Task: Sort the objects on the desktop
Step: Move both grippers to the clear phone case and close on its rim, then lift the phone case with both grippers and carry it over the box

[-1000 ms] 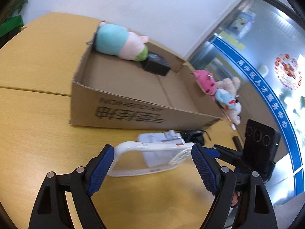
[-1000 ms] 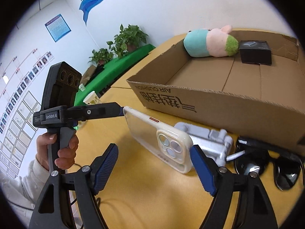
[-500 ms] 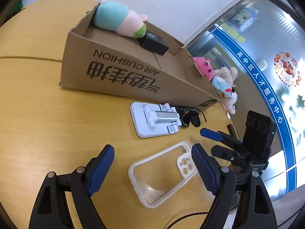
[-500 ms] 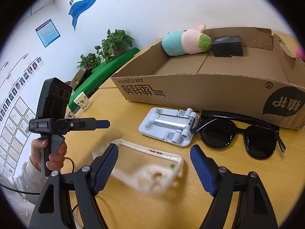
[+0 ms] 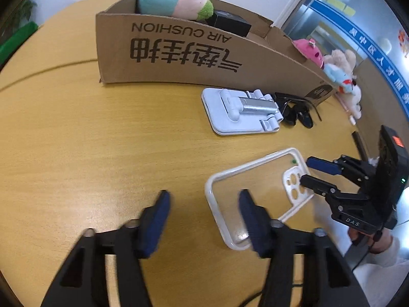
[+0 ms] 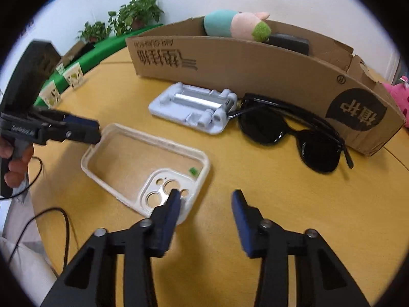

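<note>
Lying flat on the wooden table (image 5: pixel 76 153), open side up, the clear phone case (image 5: pixel 258 194) sits between the two grippers and well short of the cardboard box (image 5: pixel 204 58).

Left gripper (image 5: pixel 203 204): jaws closing, at a narrowish gap w/ only bare table between them. Its right finger overlaps the case's near rim in the left wrist view; can't tell if it touches. The case lies off to that gripper's right, not centred in the jaws.

Right gripper (image 6: pixel 204 204): jaws closing too, nothing between the pads. In the right wrist view its left finger sits over the camera-cutout corner of the case; contact unclear. The case lies to its left.

Long axis of the case runs roughly from one gripper toward the other, camera-hole end nearest the right gripper, plain end toward the left. Each gripper is near its own end, so neither is clearly nearer. Judgement: a pick needs either gripper to shift sideways so a rim wall comes between its pads; grabbing across the short width looks easier than lengthwise.

Still on the table beside the box wall: folded white phone stand (image 6: pixel 194 110) and, touching its end, black sunglasses (image 6: pixel 294 138). In the box already: a plush toy (image 6: pixel 237 25) and a small black box (image 6: pixel 291 43).
</note>
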Demonstrator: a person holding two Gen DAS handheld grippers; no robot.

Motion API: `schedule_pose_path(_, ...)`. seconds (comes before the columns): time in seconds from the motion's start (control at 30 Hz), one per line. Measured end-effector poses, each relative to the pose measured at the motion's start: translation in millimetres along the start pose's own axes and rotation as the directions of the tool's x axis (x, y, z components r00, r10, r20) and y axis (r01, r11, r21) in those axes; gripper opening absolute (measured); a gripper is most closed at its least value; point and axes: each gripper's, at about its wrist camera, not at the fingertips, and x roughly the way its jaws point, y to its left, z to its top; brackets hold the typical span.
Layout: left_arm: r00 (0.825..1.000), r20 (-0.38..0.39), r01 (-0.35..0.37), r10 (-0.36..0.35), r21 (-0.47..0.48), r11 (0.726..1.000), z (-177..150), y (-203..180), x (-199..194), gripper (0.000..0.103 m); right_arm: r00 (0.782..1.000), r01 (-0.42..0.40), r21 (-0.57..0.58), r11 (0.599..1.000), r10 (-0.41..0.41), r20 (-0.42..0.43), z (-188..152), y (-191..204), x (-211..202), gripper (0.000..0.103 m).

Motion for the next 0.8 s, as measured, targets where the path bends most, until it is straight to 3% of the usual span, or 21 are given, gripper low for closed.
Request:
schedule_pose_path(0.03, 1.000, -0.003, -0.012, 0.012, 0.008, 1.000, 0.6, -1.7, 2.1, 0.019, 1.000, 0.021, -0.035, 0.999, -0.021, 0.002, -0.5, 6.4, 0.4, 0.029)
schedule_pose_path(0.07, 1.000, -0.005, -0.005, 0.005, -0.003, 1.000, 1.4, -1.5, 4.5, 0.011, 1.000, 0.011, -0.043, 0.999, -0.011, 0.003, 0.7, 9.2, 0.4, 0.014)
schedule_pose_path(0.2, 0.999, 0.013, -0.044, 0.044, 0.003, 0.999, 5.5, -4.6, 4.6, 0.009, 1.000, -0.003, -0.044, 0.999, 0.003, 0.007, 2.1, 15.0, 1.6, 0.013)
schedule_pose_path(0.27, 0.998, 0.048, -0.029, 0.029, 0.007, 1.000, 11.0, -7.7, -2.2, 0.009, 0.999, -0.027, -0.009, 1.000, 0.027, 0.018, 3.5, 6.5, -0.8, 0.012)
schedule_pose_path(0.43, 0.987, 0.161, -0.029, 0.022, 0.039, 0.999, 46.3, -20.7, -27.3, 0.009, 0.990, -0.016, 0.054, 0.998, 0.008, 0.139, 21.9, -7.9, -26.4, 0.012)
schedule_pose_path(0.63, 0.949, 0.314, -0.046, 0.011, 0.103, 0.994, 121.4, -28.1, -63.7, 0.009, 0.962, 0.052, 0.024, 0.998, -0.057, 0.267, 79.4, -24.0, -52.8, 0.013)
schedule_pose_path(0.8, 0.905, 0.426, -0.097, 0.018, 0.164, 0.982, 188.1, -33.1, -92.2, 0.009, 0.940, 0.068, 0.026, 0.997, -0.073, 0.333, 137.0, -46.8, -57.2, 0.013)
